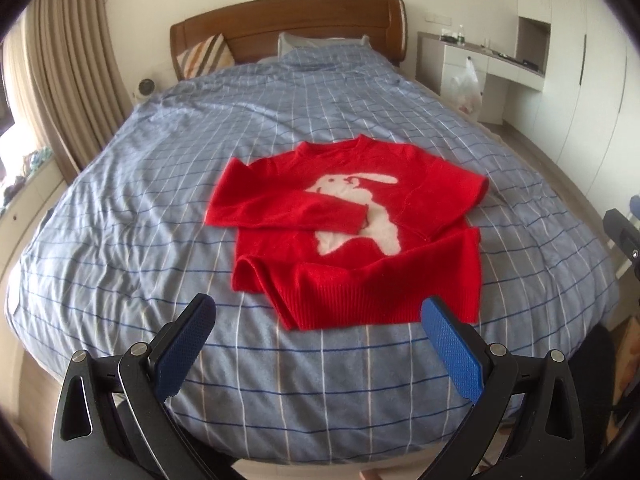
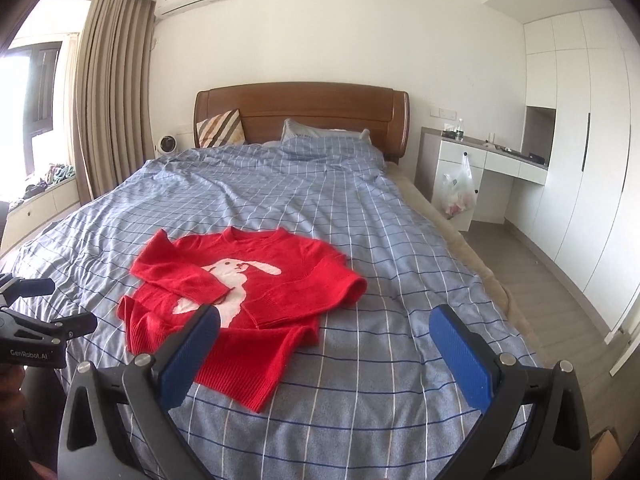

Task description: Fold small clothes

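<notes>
A small red sweater [image 1: 344, 232] with a white rabbit on its front lies face up on the blue checked bed cover [image 1: 160, 184]. Both sleeves are folded in across the body. It also shows in the right wrist view [image 2: 260, 292]. My left gripper [image 1: 318, 312] is open and empty, held above the bed just short of the sweater's hem. My right gripper [image 2: 324, 320] is open and empty, over the sweater's lower right part and the cover beside it. The left gripper's body [image 2: 36, 320] shows at the left edge of the right wrist view.
The wooden headboard [image 2: 304, 116] and pillows [image 2: 222, 128] are at the far end of the bed. A white desk [image 2: 476, 160] with a hanging plastic bag [image 2: 460, 192] and wardrobes [image 2: 580, 184] stand on the right. Curtains [image 2: 112, 92] hang on the left.
</notes>
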